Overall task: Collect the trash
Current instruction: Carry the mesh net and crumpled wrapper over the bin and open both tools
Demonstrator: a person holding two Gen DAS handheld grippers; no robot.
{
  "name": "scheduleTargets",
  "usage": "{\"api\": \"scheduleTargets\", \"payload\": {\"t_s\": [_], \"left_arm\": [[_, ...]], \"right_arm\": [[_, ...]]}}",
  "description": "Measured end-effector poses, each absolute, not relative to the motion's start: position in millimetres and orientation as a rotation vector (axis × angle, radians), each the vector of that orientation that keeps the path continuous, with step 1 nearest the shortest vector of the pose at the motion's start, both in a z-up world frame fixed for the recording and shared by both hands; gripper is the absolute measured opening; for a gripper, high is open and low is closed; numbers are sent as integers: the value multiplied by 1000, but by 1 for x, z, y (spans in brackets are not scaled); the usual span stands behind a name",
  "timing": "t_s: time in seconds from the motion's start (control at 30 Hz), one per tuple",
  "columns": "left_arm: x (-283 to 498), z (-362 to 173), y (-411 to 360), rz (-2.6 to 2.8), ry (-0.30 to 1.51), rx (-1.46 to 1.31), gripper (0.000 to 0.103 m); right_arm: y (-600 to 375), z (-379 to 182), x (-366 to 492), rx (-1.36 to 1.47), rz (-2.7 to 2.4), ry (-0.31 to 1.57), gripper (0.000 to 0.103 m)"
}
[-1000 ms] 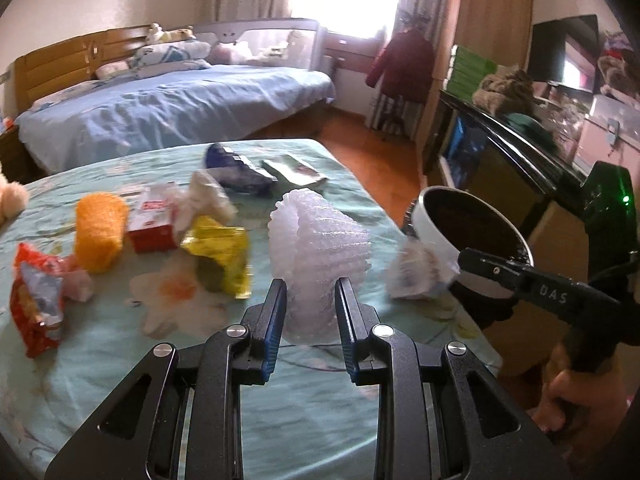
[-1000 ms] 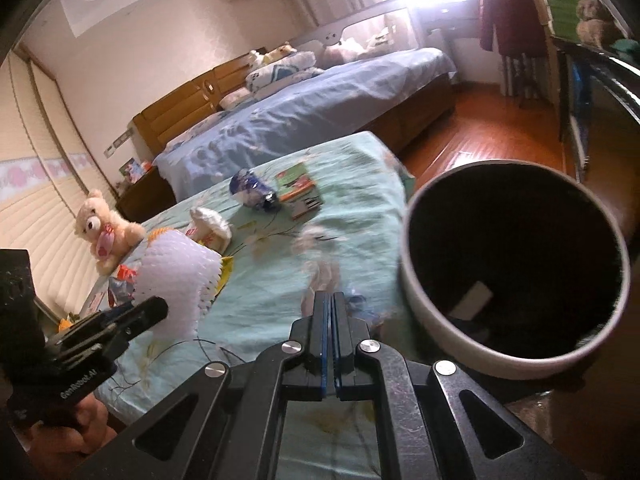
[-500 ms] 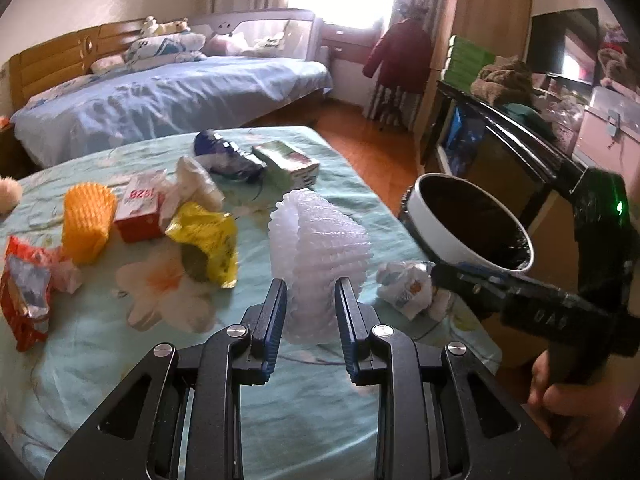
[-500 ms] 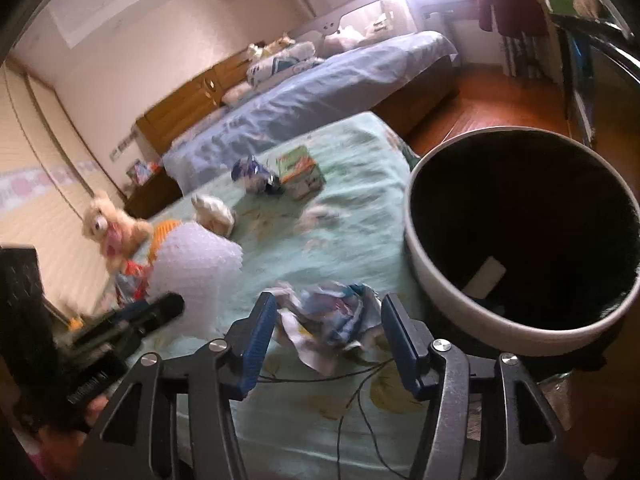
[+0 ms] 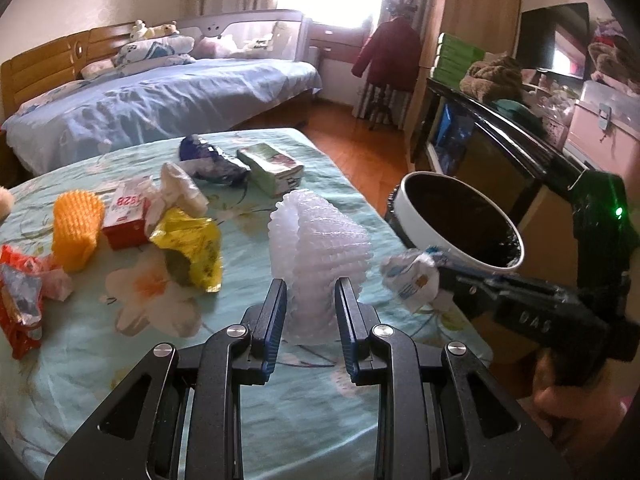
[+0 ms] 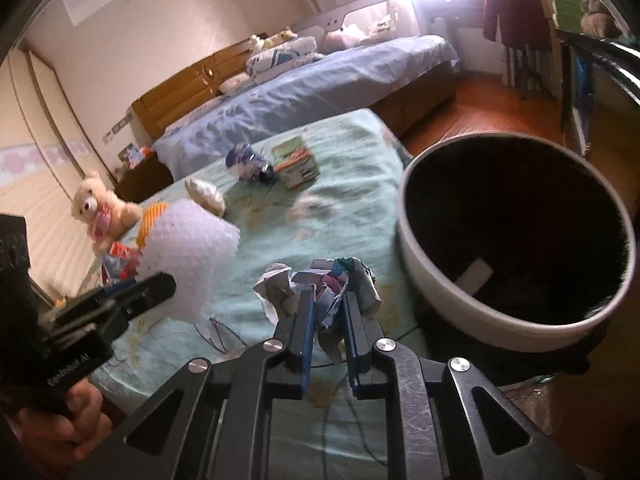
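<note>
Two claws, both loaded. Right claw (image 6: 325, 312) has just been closing and its jaws now pinch a crumpled wrapper (image 6: 320, 284) between them, right at the table (image 6: 352, 200) edge, just beside the bin (image 6: 516, 320). Left claw (image 5: 308, 312) sits narrow on a white foam net (image 5: 320, 240), which stands upright on the cloth.

How I'd do this bit: lift the wrapper clear of the cloth first, swing it over the white rim, and only let go once it's well over the dark mouth. It's light, springy paper, so a drop near the rim could bounce out, I reckon. Keep the squeeze firm; the grip is on a loose fold, so it might slip.

View differences: the right cam looks straight into the bin and shows a pale strip already lying inside, plus a teddy (image 6: 104, 212) far left. The left cam hides the bin's inside but lays out what remains: yellow bag (image 5: 192, 248), red box (image 5: 128, 216), orange net (image 5: 76, 228), blue wrapper (image 5: 208, 160), green pack (image 5: 272, 168).
</note>
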State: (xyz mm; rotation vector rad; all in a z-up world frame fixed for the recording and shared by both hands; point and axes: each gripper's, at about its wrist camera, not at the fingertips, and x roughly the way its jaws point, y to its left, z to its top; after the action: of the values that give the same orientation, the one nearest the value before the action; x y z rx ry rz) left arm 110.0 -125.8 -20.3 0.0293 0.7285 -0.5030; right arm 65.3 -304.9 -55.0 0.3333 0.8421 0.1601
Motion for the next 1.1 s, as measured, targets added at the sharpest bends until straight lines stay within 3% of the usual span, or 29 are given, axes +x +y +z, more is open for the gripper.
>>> {"api": "scheduleTargets", "payload": {"t_s": [0.33,1.1], "left_arm": [[111,-12,-164,-583,727,66,24],[127,2,-264,-722,725,192,24]], "right_arm": [[-357,-27,50,385,73,752,13],[-424,-38,53,436,-74,763,14]]}}
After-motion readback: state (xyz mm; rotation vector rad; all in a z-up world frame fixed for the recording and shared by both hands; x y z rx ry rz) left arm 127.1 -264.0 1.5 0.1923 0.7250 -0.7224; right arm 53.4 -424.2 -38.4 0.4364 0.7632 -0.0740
